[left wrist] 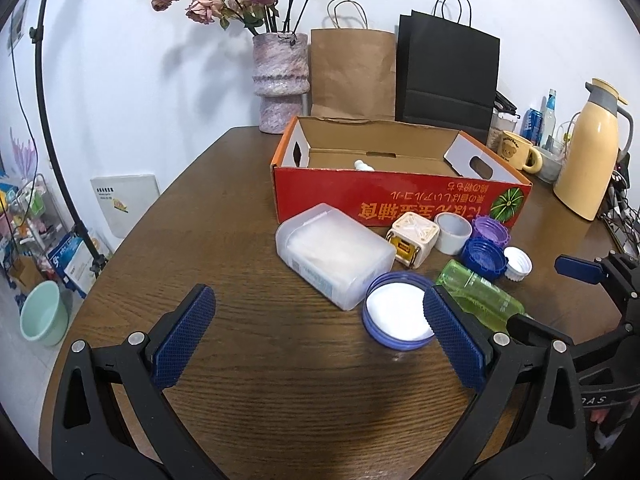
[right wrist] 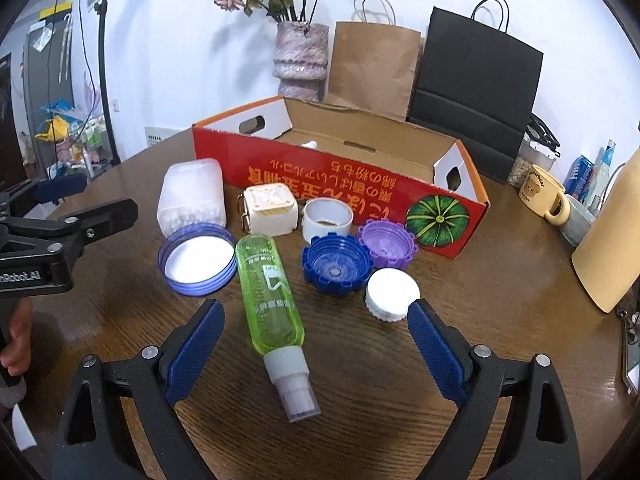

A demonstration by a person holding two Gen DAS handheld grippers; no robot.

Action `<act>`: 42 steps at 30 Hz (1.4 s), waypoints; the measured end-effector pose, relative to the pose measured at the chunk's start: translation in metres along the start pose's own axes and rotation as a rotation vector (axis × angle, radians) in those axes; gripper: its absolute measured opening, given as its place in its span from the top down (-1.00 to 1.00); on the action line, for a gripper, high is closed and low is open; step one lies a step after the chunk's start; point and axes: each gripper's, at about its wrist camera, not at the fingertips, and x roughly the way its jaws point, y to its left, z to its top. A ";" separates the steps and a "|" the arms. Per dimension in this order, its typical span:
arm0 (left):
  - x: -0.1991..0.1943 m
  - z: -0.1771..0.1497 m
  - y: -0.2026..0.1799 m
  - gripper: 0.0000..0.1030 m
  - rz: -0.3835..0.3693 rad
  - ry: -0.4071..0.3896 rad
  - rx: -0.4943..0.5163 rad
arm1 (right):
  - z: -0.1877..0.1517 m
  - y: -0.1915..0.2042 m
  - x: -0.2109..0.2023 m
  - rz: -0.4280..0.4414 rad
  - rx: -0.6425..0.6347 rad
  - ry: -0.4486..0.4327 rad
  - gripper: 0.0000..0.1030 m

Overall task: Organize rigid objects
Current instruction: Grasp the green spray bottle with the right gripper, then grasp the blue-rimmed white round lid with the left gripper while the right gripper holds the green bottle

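Worktop (right wrist: 400, 380): brown wood grain; carries every loose item and the box.
Box (left wrist: 400, 196): red carton, top open, standing behind the loose items; judged to be the collection point, since its open top faces the cluster. 1 small white piece (left wrist: 363, 165) already lies inside.
Loose items: grouped just in front of the box, within reach of both tools.
Green spray bottle (right wrist: 268, 284): lies on its side, white nozzle toward the right gripper, between its jaws' line of approach but not touched.
Large blue lid (right wrist: 198, 258): open side up, just beside the bottle.
Clear plastic case (left wrist: 332, 254): lies flat, near the box front.
Caps: dark blue cap (right wrist: 336, 266), purple cap (right wrist: 386, 242), white cap (right wrist: 392, 294), touching or nearly so.
Cream square case (right wrist: 270, 210) and white ring (right wrist: 326, 218): against the box front.
Left gripper (left wrist: 320, 332): jaws wide apart, holding nothing, over bare worktop.
Right gripper (right wrist: 316, 344): jaws wide apart, holding nothing; judged to be lining up on the bottle.
Writing: box front carries yellow East Asian characters, printed upside down as seen, plus a green squash picture. Bottle label unreadable. Left tool body, seen from the right wrist, reads "nRobot.AI", partly cut off.
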 end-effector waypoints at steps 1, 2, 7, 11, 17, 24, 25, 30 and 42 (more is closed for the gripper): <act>0.000 -0.001 0.001 -1.00 0.000 0.002 0.001 | -0.001 0.001 0.001 0.000 -0.003 0.009 -0.86; 0.000 -0.002 0.001 -1.00 0.002 0.006 0.003 | -0.001 0.002 0.002 0.000 -0.005 0.015 -0.86; -0.002 -0.005 0.004 -1.00 -0.008 0.013 0.004 | -0.004 0.008 0.009 -0.003 -0.027 0.044 -0.87; 0.000 -0.007 0.006 -1.00 -0.016 0.025 0.003 | -0.005 0.010 0.016 -0.002 -0.034 0.076 -0.87; 0.004 -0.008 0.007 -1.00 -0.033 0.050 -0.008 | -0.001 0.006 0.030 0.021 -0.013 0.117 -0.86; 0.009 -0.009 0.007 -1.00 -0.039 0.073 -0.013 | 0.006 0.015 0.039 0.041 -0.057 0.119 -0.79; 0.009 -0.009 0.008 -1.00 -0.040 0.074 -0.014 | 0.007 0.016 0.041 0.039 -0.067 0.119 -0.73; 0.011 -0.009 0.008 -1.00 -0.041 0.082 -0.016 | 0.011 0.019 0.048 0.042 -0.082 0.126 -0.04; 0.017 -0.009 0.004 -1.00 -0.025 0.108 -0.002 | 0.011 0.016 0.041 0.099 -0.057 0.093 0.33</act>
